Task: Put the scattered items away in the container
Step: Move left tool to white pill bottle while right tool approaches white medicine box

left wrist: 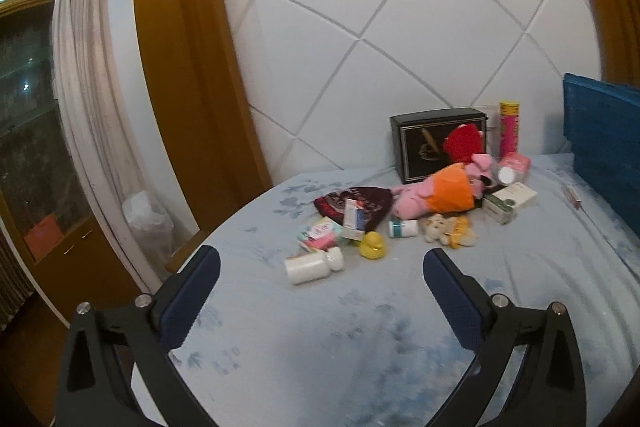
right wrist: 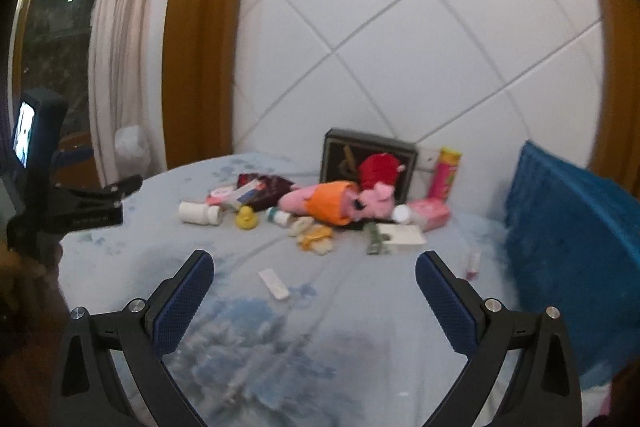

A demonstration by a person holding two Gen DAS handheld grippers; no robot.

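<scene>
Pale blue bedsheet (left wrist: 520, 287) underneath everything. Blue container (right wrist: 568, 247) at the right edge, beside the heap. Pink plush pig (left wrist: 436, 193) mid-heap; white bottle (left wrist: 312, 267), yellow duck (left wrist: 372, 246) nearer. Left gripper (left wrist: 320, 267), right gripper (right wrist: 314, 271): spread wide, empty.

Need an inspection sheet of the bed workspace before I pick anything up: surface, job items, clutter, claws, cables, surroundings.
Surface: blue patterned bedsheet, wrinkled.
Job's things: pink pig plush, yellow duck, white bottle lying on its side, boxes and packets in one pile; blue crate at the right.
Clutter: black box and pink tube upright against the headboard.
Claws: left claw and right claw open, empty, short of the pile.
Cables: nothing seen.
Surroundings: white padded headboard, curtain.
</scene>
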